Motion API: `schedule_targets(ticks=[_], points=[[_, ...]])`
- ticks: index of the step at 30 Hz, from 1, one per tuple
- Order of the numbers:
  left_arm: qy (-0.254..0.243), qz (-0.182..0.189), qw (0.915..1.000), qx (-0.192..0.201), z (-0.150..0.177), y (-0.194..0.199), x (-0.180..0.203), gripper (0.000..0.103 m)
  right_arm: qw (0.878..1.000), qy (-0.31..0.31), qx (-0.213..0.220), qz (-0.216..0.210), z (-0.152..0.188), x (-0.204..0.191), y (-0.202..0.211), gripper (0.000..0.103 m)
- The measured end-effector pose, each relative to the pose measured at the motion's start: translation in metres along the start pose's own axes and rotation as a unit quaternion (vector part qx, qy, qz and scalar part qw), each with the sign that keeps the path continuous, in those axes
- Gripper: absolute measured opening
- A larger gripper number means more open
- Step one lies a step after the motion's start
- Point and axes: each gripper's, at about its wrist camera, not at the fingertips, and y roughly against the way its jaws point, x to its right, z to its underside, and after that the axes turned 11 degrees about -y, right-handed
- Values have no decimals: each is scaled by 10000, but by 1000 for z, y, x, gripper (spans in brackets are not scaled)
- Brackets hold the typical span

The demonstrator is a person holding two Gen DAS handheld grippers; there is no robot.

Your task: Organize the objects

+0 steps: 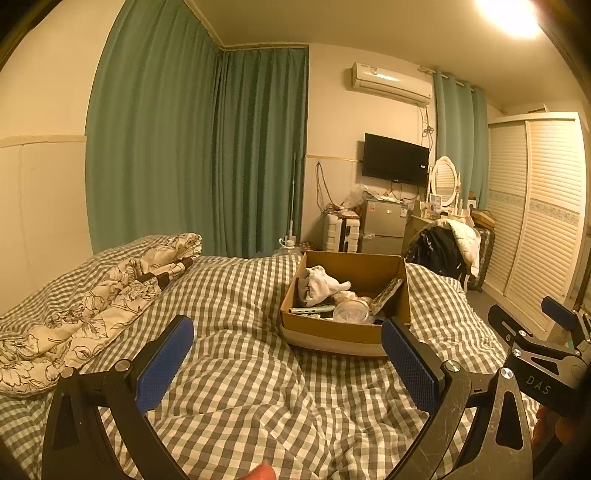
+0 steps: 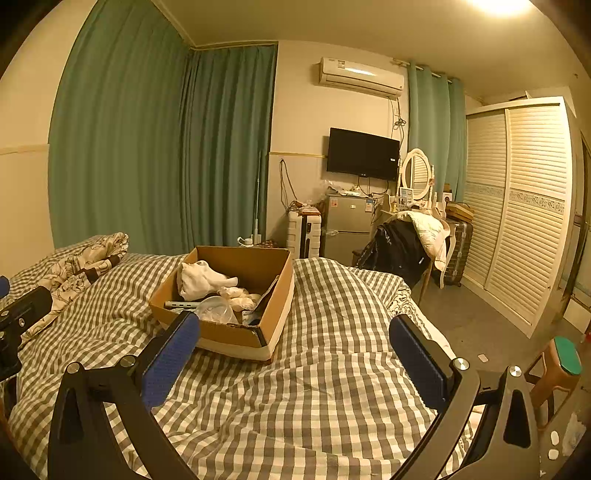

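Ahead of you, an open cardboard box sits on the checked bedspread, its brown walls above a pale base. Inside lie a crumpled white cloth, a clear plastic lid and a flat grey strip. Your left gripper and right gripper both hover with jaws wide apart, holding nothing.

We see green curtains, a wall TV and an air conditioner. A louvered wardrobe stands right, ceiling light on.
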Motion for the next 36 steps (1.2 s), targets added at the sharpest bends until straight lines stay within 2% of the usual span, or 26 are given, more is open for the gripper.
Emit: schedule_targets(ticks=[36], points=[[-38, 21, 10000, -26, 3, 1, 0, 103, 9999, 36, -95, 16, 6, 1, -1, 103]])
